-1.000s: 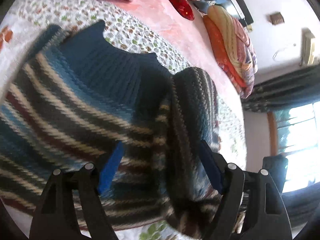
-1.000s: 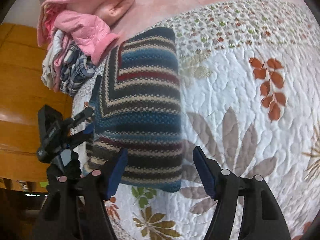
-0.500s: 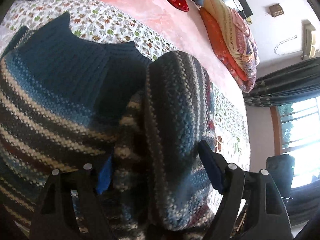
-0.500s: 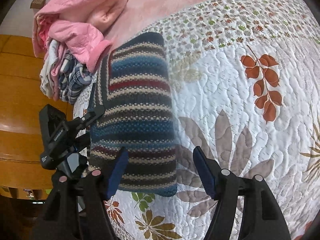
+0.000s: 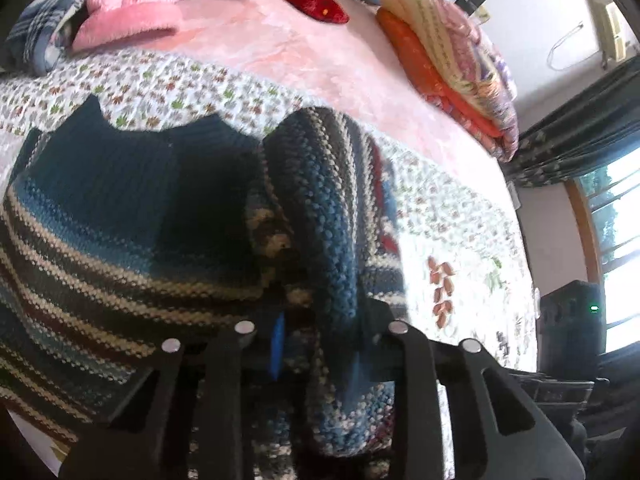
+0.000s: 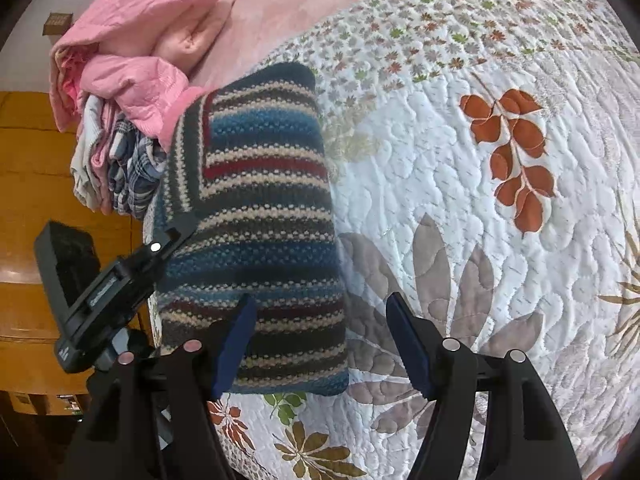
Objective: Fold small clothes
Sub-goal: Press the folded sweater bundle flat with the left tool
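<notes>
Left gripper (image 5: 316,344): your fingers are drawn in tight on a thick fold of the striped sweater (image 6: 256,224), the knit bunched between them and rising as a ridge ahead of the tips. The blue pad on one finger just shows; the other is buried in wool.

Right gripper (image 6: 320,344): fingers spread wide, nothing between them. They hover over the near right corner of the sweater and the bare quilt (image 6: 460,184) beside it, apart from the cloth as far as the view shows.

Sweater lies on the quilt at the left side of the bed, folded into a long block. Long axis runs near to far in the right wrist view; stripes cross it. The far end points toward the pile of pink clothes (image 6: 136,52) and nearly touches it. In the left wrist view the dark blue ribbed band sits at the far left, flat on the quilt.

Risks from here, by my reading:
- The grip takes several layers of heavy knit. Lift or drag fast and the lower layers may slide out, undoing the fold.
- Only one side is held. Carry the fold over with your right gripper idle and the block may skew or twist.
- The far end is close to the pink pile; a push that way could catch it.
</notes>
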A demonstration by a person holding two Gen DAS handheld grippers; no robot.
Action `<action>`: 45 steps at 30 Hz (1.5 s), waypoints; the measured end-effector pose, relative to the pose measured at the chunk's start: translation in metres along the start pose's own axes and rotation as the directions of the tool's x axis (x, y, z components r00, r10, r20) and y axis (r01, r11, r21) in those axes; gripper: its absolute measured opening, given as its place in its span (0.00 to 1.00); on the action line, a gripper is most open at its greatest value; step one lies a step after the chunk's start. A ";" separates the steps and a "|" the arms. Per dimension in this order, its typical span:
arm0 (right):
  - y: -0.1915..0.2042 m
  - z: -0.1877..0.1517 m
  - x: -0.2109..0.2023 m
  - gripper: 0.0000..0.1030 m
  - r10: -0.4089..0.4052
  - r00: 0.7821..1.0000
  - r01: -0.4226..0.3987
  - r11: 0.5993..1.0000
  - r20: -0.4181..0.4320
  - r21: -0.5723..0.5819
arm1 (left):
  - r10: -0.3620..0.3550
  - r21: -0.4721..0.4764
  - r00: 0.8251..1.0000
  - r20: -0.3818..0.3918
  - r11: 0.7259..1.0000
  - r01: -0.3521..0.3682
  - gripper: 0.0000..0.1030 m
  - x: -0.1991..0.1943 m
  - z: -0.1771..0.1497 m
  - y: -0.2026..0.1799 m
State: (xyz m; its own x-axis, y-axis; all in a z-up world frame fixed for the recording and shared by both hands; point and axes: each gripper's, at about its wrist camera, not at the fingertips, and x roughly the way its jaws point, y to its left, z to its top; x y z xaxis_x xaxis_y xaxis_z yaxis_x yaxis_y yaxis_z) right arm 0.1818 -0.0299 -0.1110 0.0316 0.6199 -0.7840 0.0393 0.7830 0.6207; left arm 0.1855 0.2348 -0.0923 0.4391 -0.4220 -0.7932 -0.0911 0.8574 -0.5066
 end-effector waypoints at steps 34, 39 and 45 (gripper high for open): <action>0.062 -0.030 0.041 0.67 -0.087 0.995 0.069 0.948 -0.042 -0.310 | 0.058 -0.141 0.987 0.151 0.989 -0.036 0.22 -0.136 0.020 0.190; 0.070 -0.036 0.052 0.67 -0.107 0.993 0.080 0.932 -0.058 -0.353 | 0.062 -0.170 0.990 0.127 0.985 -0.039 0.22 -0.114 0.009 0.223; 0.071 -0.041 0.065 0.67 -0.124 0.989 0.087 0.925 -0.077 -0.371 | 0.066 -0.153 0.993 0.097 0.987 -0.051 0.32 -0.113 0.004 0.232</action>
State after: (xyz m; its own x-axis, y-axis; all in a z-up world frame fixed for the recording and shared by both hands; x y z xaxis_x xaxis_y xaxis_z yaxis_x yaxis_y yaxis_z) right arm 0.1460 0.0684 -0.1176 -0.0502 0.5199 -0.8527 -0.3313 0.7968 0.5053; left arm 0.1183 0.4830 -0.1184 0.5171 -0.3334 -0.7883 -0.2494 0.8224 -0.5114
